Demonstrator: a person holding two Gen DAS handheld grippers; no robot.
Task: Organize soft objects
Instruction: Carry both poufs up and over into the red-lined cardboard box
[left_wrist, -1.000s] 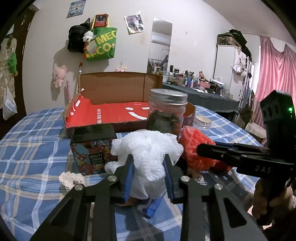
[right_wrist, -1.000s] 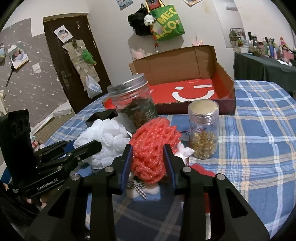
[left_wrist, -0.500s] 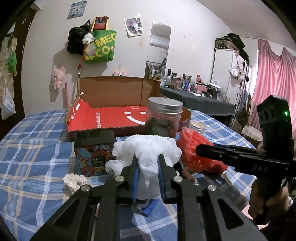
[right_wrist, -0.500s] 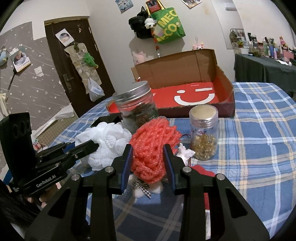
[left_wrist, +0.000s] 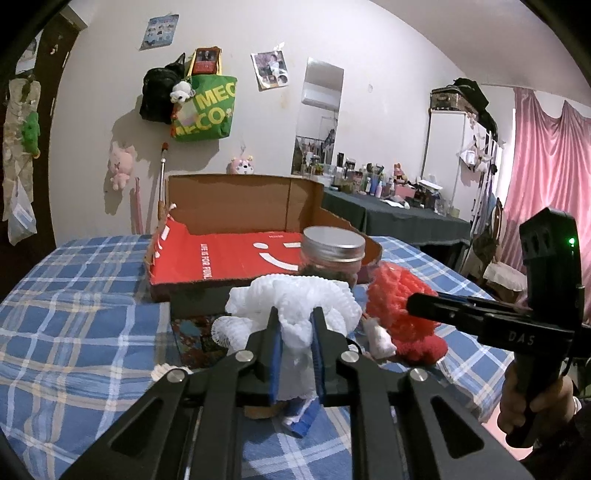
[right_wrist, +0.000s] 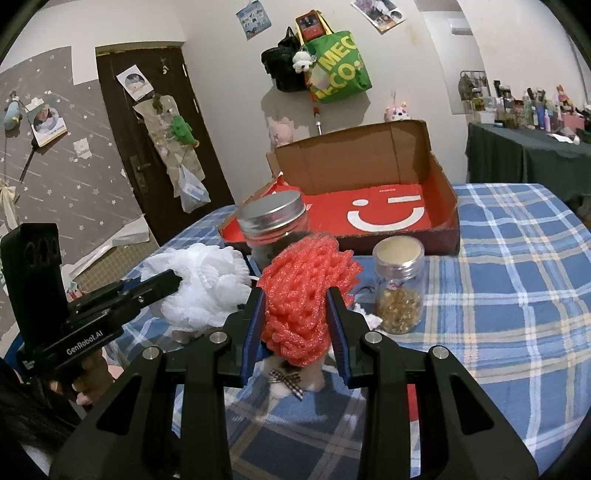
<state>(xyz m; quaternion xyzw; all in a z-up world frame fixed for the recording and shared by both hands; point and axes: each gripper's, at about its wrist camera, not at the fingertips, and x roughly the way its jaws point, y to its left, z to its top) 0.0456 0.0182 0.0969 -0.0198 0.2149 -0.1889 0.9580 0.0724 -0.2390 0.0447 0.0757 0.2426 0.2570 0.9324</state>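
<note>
Since a second ago, my left gripper (left_wrist: 297, 332) has closed from a loose straddle to a tight pinch on the white foam net (left_wrist: 295, 299), and the whole view has risen a little, so the net now sits slightly higher against the box behind it. My right gripper (right_wrist: 295, 314) has not changed.

Both tools are clenched. The left one squeezes the white foam net at its narrow waist, with the frilly bulk spilling above the pads; I judge that low grip keeps the springy mesh from slipping out. The right one holds the red foam net (right_wrist: 301, 295) the same way, pads pressed on either flank.

In the left wrist view, the red foam net lies at about three o'clock from the white one, close beside it. The big jar with a metal lid (left_wrist: 332, 251) stands just behind, at twelve o'clock. Beyond it, the open cardboard box (left_wrist: 229, 206) with a red smiley floor waits empty, likely the place for these soft things.

In the right wrist view, a small jar of golden beads (right_wrist: 399, 291) stands at three o'clock from the red net, near it. The checked tablecloth (right_wrist: 517, 314) covers the table.
</note>
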